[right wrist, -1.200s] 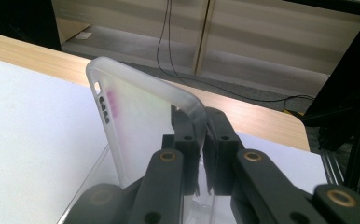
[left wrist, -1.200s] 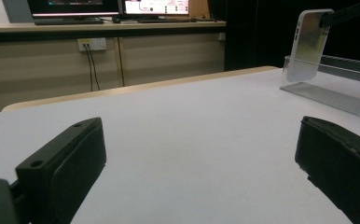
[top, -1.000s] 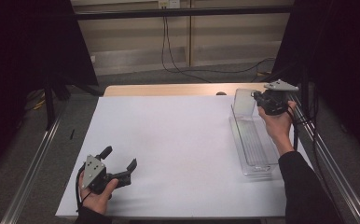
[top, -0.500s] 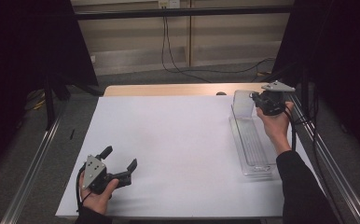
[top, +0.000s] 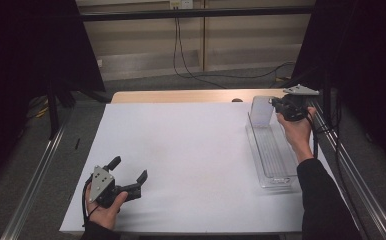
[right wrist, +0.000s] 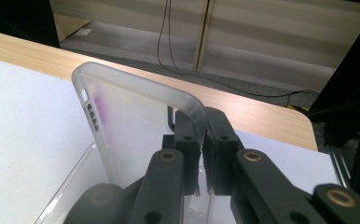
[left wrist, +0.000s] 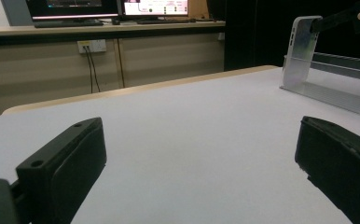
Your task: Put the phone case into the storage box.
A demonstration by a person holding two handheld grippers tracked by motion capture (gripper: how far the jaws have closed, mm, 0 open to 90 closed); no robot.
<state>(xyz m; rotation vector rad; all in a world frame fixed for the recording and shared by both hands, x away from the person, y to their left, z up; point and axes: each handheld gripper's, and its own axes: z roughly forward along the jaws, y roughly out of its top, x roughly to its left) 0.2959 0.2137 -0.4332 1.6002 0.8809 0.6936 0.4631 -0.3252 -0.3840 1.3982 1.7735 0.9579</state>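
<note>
On the white table (top: 191,150), the right gripper (top: 281,106) stays clamped on the clear phone case (top: 261,111).

My left hand-held gripper (top: 128,176) lies low at the near left in my fist, its jaws spread wide and pointing forward and to the right. My right arm reaches to the far right, the wrist raised, and my right hand-held gripper (right wrist: 201,154) has its jaws pinched nearly together.

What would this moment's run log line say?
right gripper: shut on phone case | case: upright in clear tray | left gripper: open, idle
</note>
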